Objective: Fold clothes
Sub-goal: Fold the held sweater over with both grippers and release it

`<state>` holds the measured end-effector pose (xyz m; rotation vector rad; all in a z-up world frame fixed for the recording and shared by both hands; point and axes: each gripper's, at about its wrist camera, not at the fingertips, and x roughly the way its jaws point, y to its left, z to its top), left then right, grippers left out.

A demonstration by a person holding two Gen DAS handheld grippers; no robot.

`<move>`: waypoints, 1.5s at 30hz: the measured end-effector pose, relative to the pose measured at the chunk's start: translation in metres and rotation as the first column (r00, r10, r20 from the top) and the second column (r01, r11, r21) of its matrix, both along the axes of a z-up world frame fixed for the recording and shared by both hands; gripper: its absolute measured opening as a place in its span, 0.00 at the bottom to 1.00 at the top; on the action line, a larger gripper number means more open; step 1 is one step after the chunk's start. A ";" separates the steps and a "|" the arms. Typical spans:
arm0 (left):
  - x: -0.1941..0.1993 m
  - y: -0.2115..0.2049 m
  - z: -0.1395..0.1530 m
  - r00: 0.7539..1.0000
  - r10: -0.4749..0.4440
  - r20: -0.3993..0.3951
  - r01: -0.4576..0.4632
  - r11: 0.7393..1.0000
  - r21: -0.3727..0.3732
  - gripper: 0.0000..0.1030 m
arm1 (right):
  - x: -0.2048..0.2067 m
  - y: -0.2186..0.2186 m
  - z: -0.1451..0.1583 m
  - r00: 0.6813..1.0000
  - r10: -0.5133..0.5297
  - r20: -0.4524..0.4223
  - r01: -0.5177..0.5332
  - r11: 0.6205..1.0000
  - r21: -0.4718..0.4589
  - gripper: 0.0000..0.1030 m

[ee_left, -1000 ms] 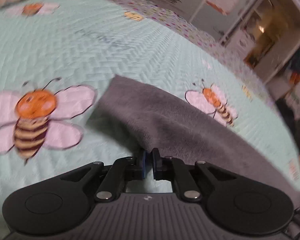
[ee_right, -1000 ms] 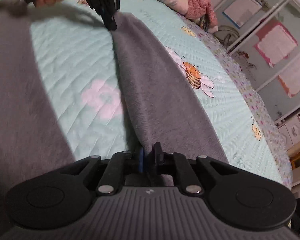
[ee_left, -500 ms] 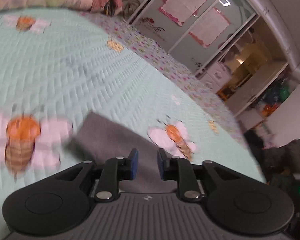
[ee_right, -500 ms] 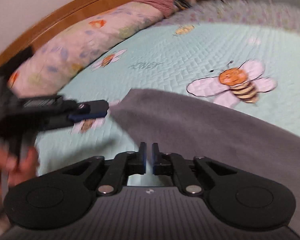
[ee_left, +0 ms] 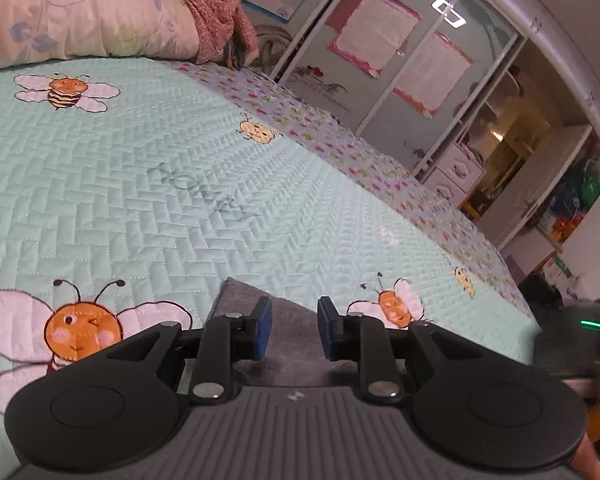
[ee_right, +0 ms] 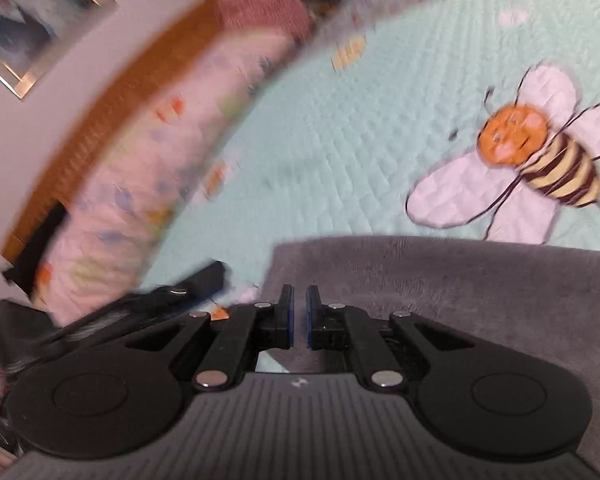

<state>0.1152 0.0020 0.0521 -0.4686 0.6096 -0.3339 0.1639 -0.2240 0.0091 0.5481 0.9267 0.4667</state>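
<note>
Grey garment (ee_right: 440,292) lies flat on the bed quilt (ee_left: 180,200). Left gripper (ee_left: 294,330) jaws apart, nothing held, just over its corner. Right gripper (ee_right: 300,318) nearly together, empty, above the edge. Next fold: pinch edges squarely, lift evenly, avoid snagging quilt.

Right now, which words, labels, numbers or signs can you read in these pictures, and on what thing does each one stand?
"HONEY", faint grey stitched letters on the mint quilt; this reading is likely, not certain.
Pink-bordered paper sheets on the wardrobe doors: writing too small to read.
Dark decal low on the same doors: perhaps script, not readable.
Small logo mark on the left hand-held gripper: a symbol, no letters.
Right wrist view: blurred, nothing readable.
</note>
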 end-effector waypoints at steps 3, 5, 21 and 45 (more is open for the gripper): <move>0.001 -0.002 0.001 0.999 0.036 -0.011 -0.036 0.999 -0.016 0.24 | 0.034 0.025 -0.011 0.999 0.034 0.012 -0.033 0.992 -0.119 0.00; 0.006 -0.002 -0.001 0.998 0.057 -0.028 -0.058 0.998 -0.018 0.24 | 0.043 0.035 -0.008 0.992 -0.024 0.122 0.045 0.984 -0.173 0.00; 0.060 -0.052 -0.038 0.985 -0.075 -0.155 0.110 0.968 0.228 0.08 | 0.014 -0.025 -0.019 0.952 -0.306 0.024 0.304 0.950 0.068 0.00; 0.026 -0.162 -0.009 0.957 -0.288 -0.032 0.264 0.819 0.509 0.20 | -0.093 -0.241 0.012 0.949 -0.286 0.130 0.313 0.899 -0.305 0.08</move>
